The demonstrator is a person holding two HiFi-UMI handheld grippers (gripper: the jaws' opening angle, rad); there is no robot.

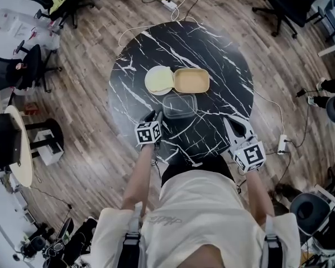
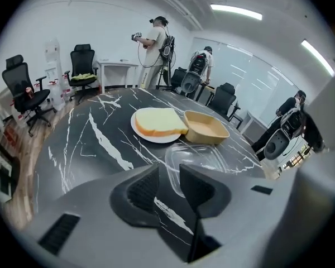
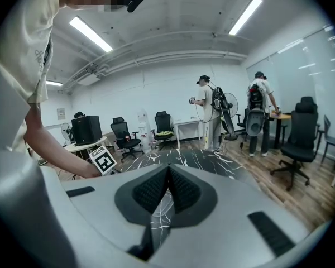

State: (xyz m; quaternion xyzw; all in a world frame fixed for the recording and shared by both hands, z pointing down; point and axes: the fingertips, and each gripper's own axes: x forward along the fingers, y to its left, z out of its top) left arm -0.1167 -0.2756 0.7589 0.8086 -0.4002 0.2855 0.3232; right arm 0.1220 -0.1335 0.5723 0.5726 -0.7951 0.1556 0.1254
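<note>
Clear tub (image 2: 212, 156) near L gripper (image 2: 168, 177), jaws apart.

We find no wording that can be read anywhere. Marker cube (image 1: 148, 133) on the left gripper (image 1: 155, 116) and its twin on the right gripper (image 1: 238, 126) carry black-and-white square patterns only, no letters or digits. Script print on the person's shirt (image 1: 164, 221), 6 o'clock in the head view, is too faint. Wall notice (image 3: 61, 113), 9 o'clock in the right gripper view, is too small.
</note>
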